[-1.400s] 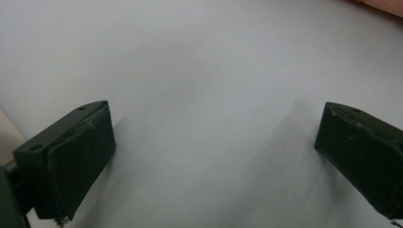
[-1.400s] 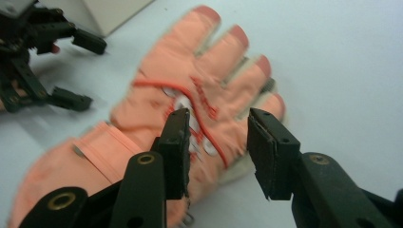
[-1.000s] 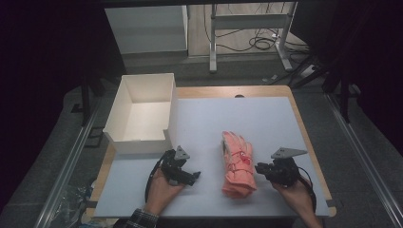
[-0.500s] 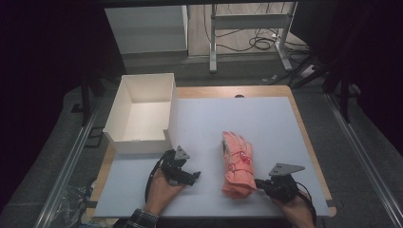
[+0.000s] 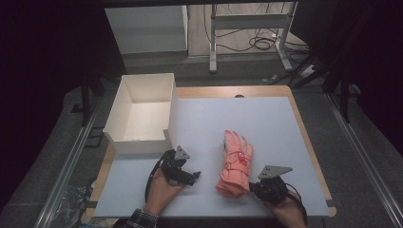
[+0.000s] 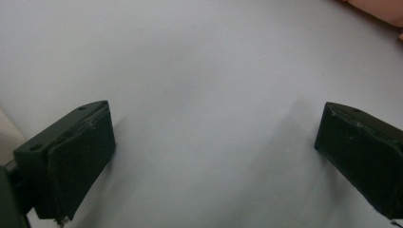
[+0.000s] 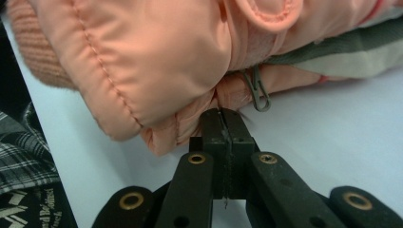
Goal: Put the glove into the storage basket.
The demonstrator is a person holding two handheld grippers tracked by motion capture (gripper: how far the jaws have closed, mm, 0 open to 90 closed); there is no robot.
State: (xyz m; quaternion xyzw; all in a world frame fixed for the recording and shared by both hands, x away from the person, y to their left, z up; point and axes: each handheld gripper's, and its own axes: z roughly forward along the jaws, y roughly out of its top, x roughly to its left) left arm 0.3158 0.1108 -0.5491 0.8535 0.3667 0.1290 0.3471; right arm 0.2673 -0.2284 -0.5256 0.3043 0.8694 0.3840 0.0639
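My right gripper (image 7: 223,114) is clenched, jaws pressed together against the edge of the pink glove (image 5: 235,164); my left gripper (image 5: 190,176) rests released on the mat (image 5: 266,123)

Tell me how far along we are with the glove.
Done: nothing boxed; the white box is empty. In hand: the right tool, jaws shut, noses against the cuff end of the pink ski glove on the mat. Left: gripping and moving it; the left tool rests open.

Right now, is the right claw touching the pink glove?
Touching. In the right gripper view the right claw, jaws shut together, presses its tip into the cuff-end edge of the pink glove, with no gap visible.
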